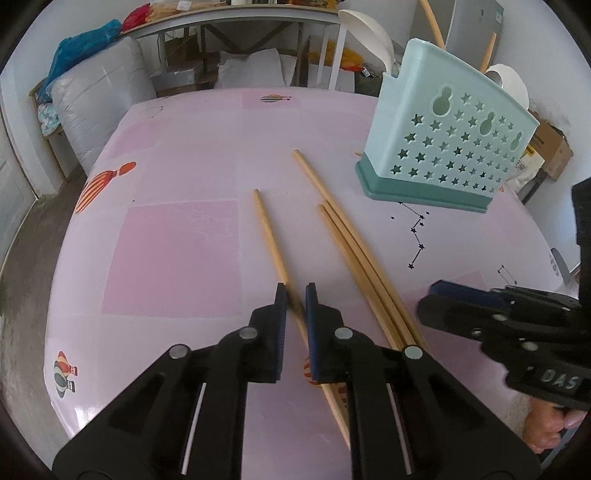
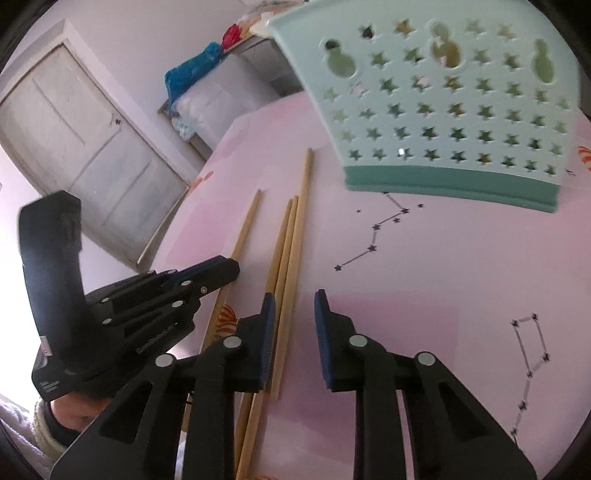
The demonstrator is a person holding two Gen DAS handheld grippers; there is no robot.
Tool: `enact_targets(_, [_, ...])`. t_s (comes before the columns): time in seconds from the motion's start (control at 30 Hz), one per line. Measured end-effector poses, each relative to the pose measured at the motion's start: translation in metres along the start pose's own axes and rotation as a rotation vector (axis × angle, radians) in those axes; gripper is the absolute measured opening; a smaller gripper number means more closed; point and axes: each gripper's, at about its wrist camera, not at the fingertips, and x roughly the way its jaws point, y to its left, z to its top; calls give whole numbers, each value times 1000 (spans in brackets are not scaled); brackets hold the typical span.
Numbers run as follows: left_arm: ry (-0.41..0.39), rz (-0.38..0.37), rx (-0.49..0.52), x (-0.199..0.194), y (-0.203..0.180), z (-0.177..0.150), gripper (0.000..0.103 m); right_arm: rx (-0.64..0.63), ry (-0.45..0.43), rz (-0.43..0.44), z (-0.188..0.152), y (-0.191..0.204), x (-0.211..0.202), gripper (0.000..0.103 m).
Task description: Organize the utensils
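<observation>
Chopsticks: four wooden ones are laid on the pink patterned surface (image 1: 177, 258), in front of the mint star-perforated holder (image 1: 443, 144). One single chopstick (image 1: 269, 236) is set apart to the left; a group of three (image 1: 343, 229) is laid close together beside it, the longest reaching furthest toward the holder.

Left gripper (image 1: 294, 295): jaws are narrowed to a small gap around the single chopstick, which is seen running between the blue pads (image 1: 282, 306). Actual contact cannot be confirmed; that section is blurred.

Right gripper (image 2: 293, 306): jaws are held moderately open, nothing gripped. The left pad is placed just beside the group of three (image 2: 291, 236); whether it is touching cannot be told. From the left wrist view the right gripper (image 1: 436, 295) is seen side-on near the lower right.

Holder: upright on a darker teal base; white ladle-type utensils (image 1: 365, 33) and wooden handles (image 1: 432, 22) are seen sticking out of the top.

Writing: "DAS" is legible on the right gripper body (image 1: 559, 382); the rest is cut off. Lettering on the left gripper body (image 2: 155, 341) is too blurred to be read.
</observation>
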Motion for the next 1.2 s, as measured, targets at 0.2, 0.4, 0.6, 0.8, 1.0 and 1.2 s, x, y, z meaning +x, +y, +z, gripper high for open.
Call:
enact_targets(0.2, [-1,0,-2,4,0,3,8,-14,16,-13,4,3,9,11])
enact_targets(0.4, [-1,3,-6,5,-1,4,8,-63,40,-54,7,14,14,9])
enact_targets(0.6, [-3,1,-10,5,-1,4,8,-88,43,-104,9,19,15,6])
enact_targets(0.8, [6,-9,-25,5,2,4,7,-78,90,-94,-12,4,-12,6])
enact_targets(1.0, [12,-7,-32,5,3,4,7,-78,155,-104,-46,-12,-50,6])
enact_targets(1.2, [27,-17,-40,4,1,4,6,-46,150,-93,-43,-20,-61,8])
